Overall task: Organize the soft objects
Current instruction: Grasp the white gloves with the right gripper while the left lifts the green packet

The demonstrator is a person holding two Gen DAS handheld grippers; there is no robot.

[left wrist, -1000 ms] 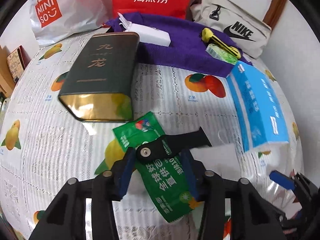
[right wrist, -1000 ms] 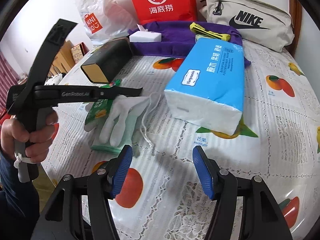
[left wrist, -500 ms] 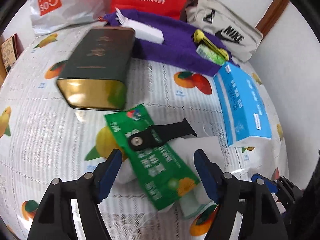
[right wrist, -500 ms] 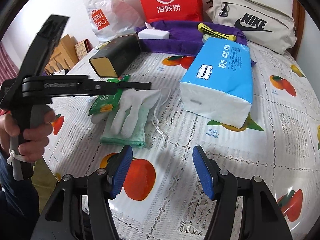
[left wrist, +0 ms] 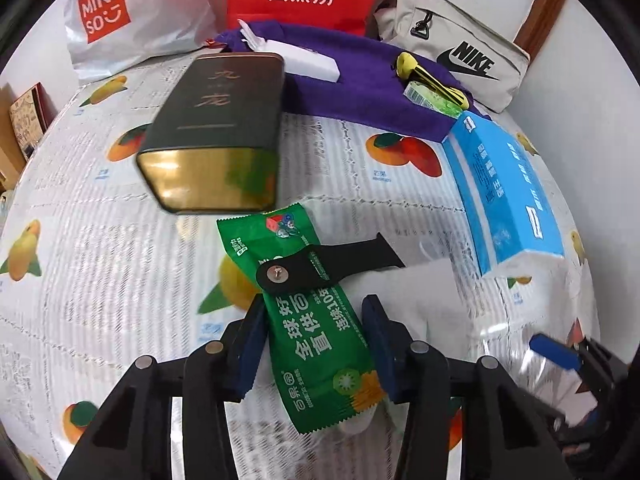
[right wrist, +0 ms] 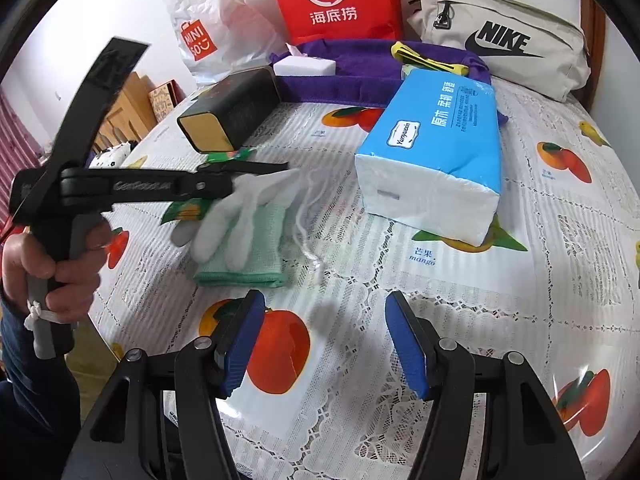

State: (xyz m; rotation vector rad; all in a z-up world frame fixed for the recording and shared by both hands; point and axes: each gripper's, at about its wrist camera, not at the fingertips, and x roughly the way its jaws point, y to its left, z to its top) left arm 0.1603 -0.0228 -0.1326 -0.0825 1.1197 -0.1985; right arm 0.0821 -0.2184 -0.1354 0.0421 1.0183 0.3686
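The green packet (left wrist: 316,332) is flanked by the left tongs (left wrist: 316,344), apparently ungripped. The right tongs (right wrist: 325,340) are held open above the bench (right wrist: 520,280).

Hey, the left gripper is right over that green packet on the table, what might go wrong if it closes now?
1. The left gripper straddles the green packet, which lies on the white glove and green cloth; closing might pinch those too.
2. The stiff black tab resting across the packet could slide off if the packet is lifted.
3. The dark tin sits just behind the packet; pushing forward may nudge it.
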